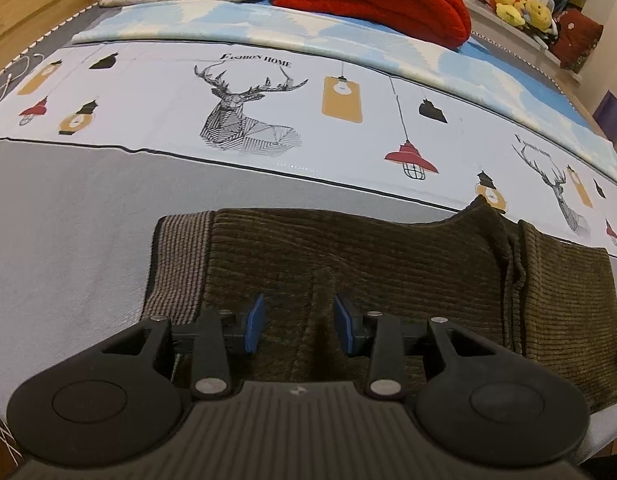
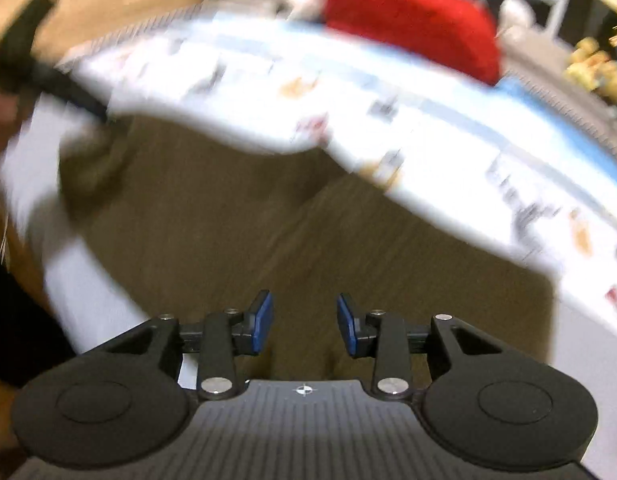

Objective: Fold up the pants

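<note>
Clearly, with the brown corduroy pants [image 1: 348, 272] lying flat on the printed bedspread [image 1: 148, 92], the left gripper [image 1: 299, 323] and right gripper [image 2: 304, 323], both gaping and empty, should pinch matching edges, though blur probably hides the right-hand layers.

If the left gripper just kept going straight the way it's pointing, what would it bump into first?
Most likely the brown corduroy pants: the left gripper is open and aimed at them, with the fabric showing between and just beyond its fingers. How much gap remains is hard to judge from this view.
</note>
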A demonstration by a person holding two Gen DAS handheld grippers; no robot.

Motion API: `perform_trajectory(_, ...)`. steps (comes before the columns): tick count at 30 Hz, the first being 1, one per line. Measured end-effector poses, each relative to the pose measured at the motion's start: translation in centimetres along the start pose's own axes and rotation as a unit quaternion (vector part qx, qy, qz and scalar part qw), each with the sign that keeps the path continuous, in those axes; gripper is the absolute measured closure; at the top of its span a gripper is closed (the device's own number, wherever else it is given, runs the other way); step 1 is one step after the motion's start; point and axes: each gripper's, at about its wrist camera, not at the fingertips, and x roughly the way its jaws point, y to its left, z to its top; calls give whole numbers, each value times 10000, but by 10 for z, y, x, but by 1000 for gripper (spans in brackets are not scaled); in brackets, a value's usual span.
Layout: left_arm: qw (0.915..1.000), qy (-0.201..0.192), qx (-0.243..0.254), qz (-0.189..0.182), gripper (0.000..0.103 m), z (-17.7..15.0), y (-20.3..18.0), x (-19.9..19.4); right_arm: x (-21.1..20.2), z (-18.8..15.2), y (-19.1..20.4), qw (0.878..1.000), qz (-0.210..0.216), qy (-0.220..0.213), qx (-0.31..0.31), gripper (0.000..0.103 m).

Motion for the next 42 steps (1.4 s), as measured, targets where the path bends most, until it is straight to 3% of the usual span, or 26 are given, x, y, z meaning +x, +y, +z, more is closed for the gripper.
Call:
perform_trajectory(3,10000,0,32,24,59,-3,5,-3,-26,23,-27,9980,-330,-492,221,53)
perform_trajectory(6,10000,28,-86,33,54,-5,15,-5,-35,28,-57,9956,-666,-602,273,43)
perform_trajectory(9,9988,101,-485,0,45,-7,37,-6,-17,9,-79,9917,-1057,-389,613,42)
perform_trajectory(13,9917,198,-1273,-2,36,-13,76,-7,18,-26,-95,9832,-1349,211,1208,51)
perform_trajectory(16,9842,272,-1745,-156,33,-17,98,-6,26,-27,-95,9835,-1313,264,1220,51)
perform_trajectory(18,9817,329,-1875,4,22,-18,104,-5,27,-26,-95,9842,-1276,223,1210,51)
perform_trajectory(20,9792,380,-1983,213,21,-18,110,-4,33,-27,-98,9844,-1224,309,1224,51)
perform_trajectory(23,9683,511,-2444,111,21,-21,125,2,33,-22,-98,9860,-1169,299,1149,51)
perform_trajectory(28,9290,1422,-3378,-506,22,-39,142,37,32,-19,-98,9875,-1094,244,1109,51)
perform_trajectory(32,9368,1326,-3200,-486,26,-30,134,42,36,-15,-103,9866,-1063,226,1218,51)
perform_trajectory(35,9486,1210,-2916,-233,43,-23,120,40,38,-13,-107,9857,-1009,224,1330,51)
perform_trajectory(36,9533,1152,-2790,-119,55,-21,115,37,38,-13,-108,9853,-980,218,1381,51)
perform_trajectory(37,9601,1031,-2598,5,63,-16,107,31,38,-13,-109,9848,-943,211,1440,51)
perform_trajectory(39,9775,574,-2024,129,69,-4,83,11,37,-12,-112,9833,-844,195,1600,51)
perform_trajectory(40,9856,239,-1672,98,70,3,66,-4,37,-12,-114,9821,-789,186,1702,51)
perform_trajectory(42,9925,-272,-1164,-238,72,12,35,-27,36,-13,-118,9797,-709,174,1867,51)
